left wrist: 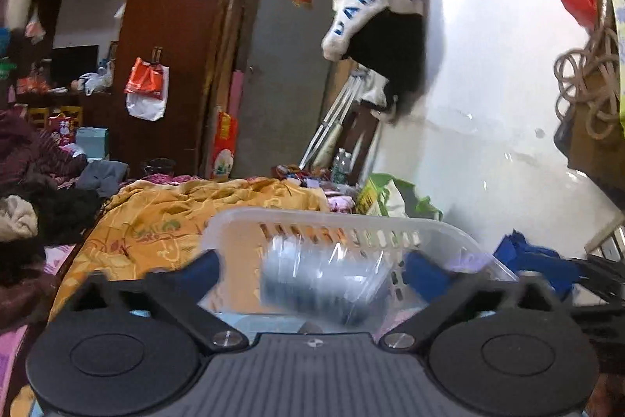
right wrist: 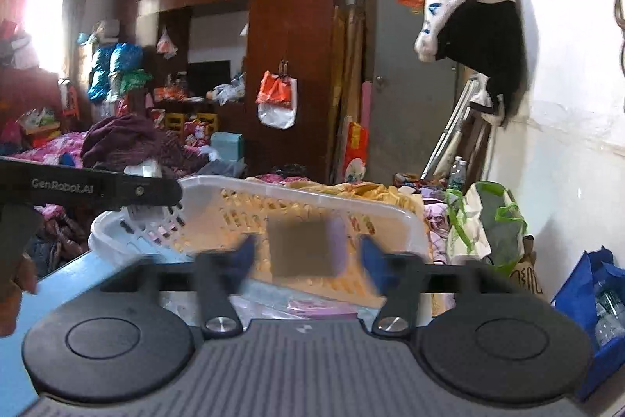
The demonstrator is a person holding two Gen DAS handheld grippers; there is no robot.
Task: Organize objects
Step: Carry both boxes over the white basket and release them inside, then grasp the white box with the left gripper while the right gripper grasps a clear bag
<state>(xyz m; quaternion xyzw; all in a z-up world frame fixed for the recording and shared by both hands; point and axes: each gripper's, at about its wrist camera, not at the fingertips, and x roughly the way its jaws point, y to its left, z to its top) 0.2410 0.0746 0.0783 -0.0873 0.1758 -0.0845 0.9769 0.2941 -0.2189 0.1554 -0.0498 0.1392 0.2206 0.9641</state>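
Observation:
A white slotted plastic basket point(left wrist: 343, 217) point(right wrist: 273, 188) stands just ahead of both grippers. My left gripper point(left wrist: 316, 268) is open with its jaws wide apart; a blurred clear ribbed container with a dark end point(left wrist: 320, 276) is between them, not touching either finger. My right gripper point(right wrist: 306, 253) is open; a blurred grey-brown square object point(right wrist: 304, 249) is in the gap between its blue fingertips, over the basket. The left gripper's black body point(right wrist: 90, 188) shows at the left of the right wrist view, by the basket's rim.
An orange patterned blanket point(left wrist: 164, 217) covers the bed behind the basket. Piles of clothes point(left wrist: 35, 182) lie to the left. A blue bag with bottles point(right wrist: 597, 303) and a green-handled bag point(right wrist: 492, 221) stand by the white wall on the right. A dark wardrobe point(right wrist: 289, 26) stands behind.

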